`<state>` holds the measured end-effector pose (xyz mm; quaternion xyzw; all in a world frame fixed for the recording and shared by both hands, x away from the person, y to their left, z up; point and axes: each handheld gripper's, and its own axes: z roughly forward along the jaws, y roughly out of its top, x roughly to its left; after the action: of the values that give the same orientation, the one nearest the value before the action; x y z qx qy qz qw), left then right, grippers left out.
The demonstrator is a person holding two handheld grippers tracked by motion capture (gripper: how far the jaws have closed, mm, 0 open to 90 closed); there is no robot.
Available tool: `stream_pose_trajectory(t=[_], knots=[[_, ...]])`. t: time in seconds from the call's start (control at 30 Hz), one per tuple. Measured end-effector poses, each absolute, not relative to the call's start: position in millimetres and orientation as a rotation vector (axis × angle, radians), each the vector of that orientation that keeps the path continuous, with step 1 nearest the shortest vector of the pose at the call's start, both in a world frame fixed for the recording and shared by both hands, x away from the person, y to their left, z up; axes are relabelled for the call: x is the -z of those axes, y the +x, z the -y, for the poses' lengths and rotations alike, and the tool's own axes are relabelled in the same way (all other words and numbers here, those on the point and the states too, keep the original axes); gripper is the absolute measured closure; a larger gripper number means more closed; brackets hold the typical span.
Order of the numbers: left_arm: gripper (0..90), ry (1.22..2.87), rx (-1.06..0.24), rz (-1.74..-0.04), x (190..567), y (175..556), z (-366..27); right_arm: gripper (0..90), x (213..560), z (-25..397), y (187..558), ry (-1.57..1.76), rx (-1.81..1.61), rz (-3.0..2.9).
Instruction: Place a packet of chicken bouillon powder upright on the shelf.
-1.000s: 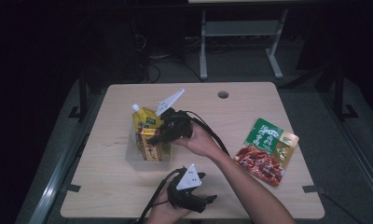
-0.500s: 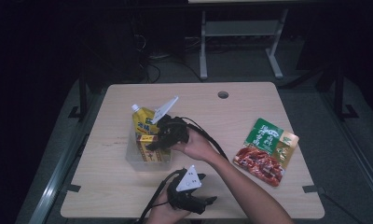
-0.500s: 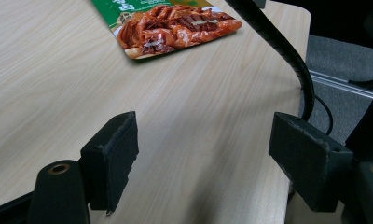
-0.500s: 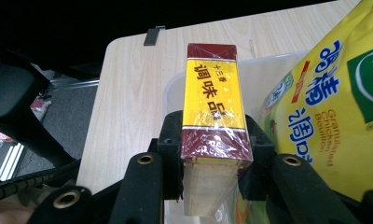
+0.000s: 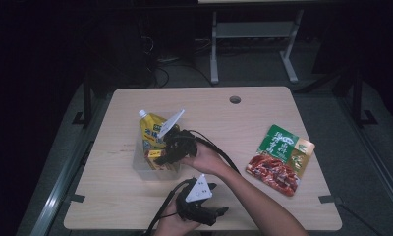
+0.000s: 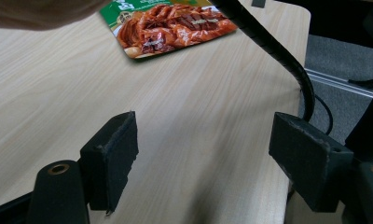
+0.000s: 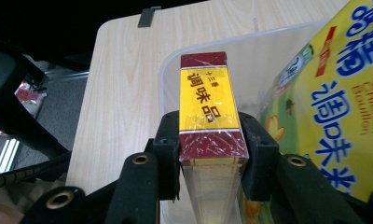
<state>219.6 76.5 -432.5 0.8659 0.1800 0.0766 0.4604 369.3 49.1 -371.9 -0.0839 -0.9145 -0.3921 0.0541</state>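
High view first, from left to right: a clear plastic tub point(image 5: 140, 164) is sitting on the table point(image 5: 111, 201), with a yellow pouch point(image 5: 150, 132) standing in it, and a small yellow and dark red box point(image 5: 154, 154) is being held over it by the right gripper point(image 5: 172, 150). Nearer the person, the left gripper point(image 5: 204, 210) is being rested at the table's front edge, and a green and red food packet point(image 5: 279, 158) is lying flat well off to the right.

In the right gripper view the box point(image 7: 208, 109) is being clamped between the two fingers point(image 7: 168, 154) across its narrow sides, near its back end, with the front end pointing out over the tub point(image 7: 250, 44) beside the pouch point(image 7: 334, 107).

The box is judged to be light and stiff, being cardboard, but its film wrap looks slick, so a slip is possible. The firm side walls are being taken as the place to grip, rather than the broad printed face.

In the left gripper view the fingers point(image 6: 111, 156) are being kept wide apart with nothing between them, above bare table point(image 6: 189, 121).
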Motion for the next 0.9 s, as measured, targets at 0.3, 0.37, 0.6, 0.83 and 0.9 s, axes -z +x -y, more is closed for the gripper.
stream_pose_trajectory(t=[0.3, 0.37, 0.6, 0.83, 0.9], knots=[[22.7, 2.138, -0.187, -0.436, 433.0, 219.5, -76.0, 60.3, 369.7, -45.8, 367.6, -0.276, 1.192, 2.774], [22.8, 2.141, -0.188, -0.433, 433.1, 219.5, -75.7, 59.9, 366.3, -42.4, 366.9, -0.287, 1.217, 2.763], [22.8, 2.141, -0.182, -0.436, 434.1, 219.5, -74.4, 58.9, 356.8, -28.3, 362.2, -0.294, 1.269, 2.767], [23.1, 2.146, -0.179, -0.44, 434.4, 220.9, -74.3, 57.5, 353.0, -11.7, 359.1, -0.324, 1.303, 2.743], [25.1, 2.144, -0.16, -0.444, 434.5, 222.2, -74.6, 56.9, 351.0, -5.1, 358.6, -0.343, 1.309, 2.735]])
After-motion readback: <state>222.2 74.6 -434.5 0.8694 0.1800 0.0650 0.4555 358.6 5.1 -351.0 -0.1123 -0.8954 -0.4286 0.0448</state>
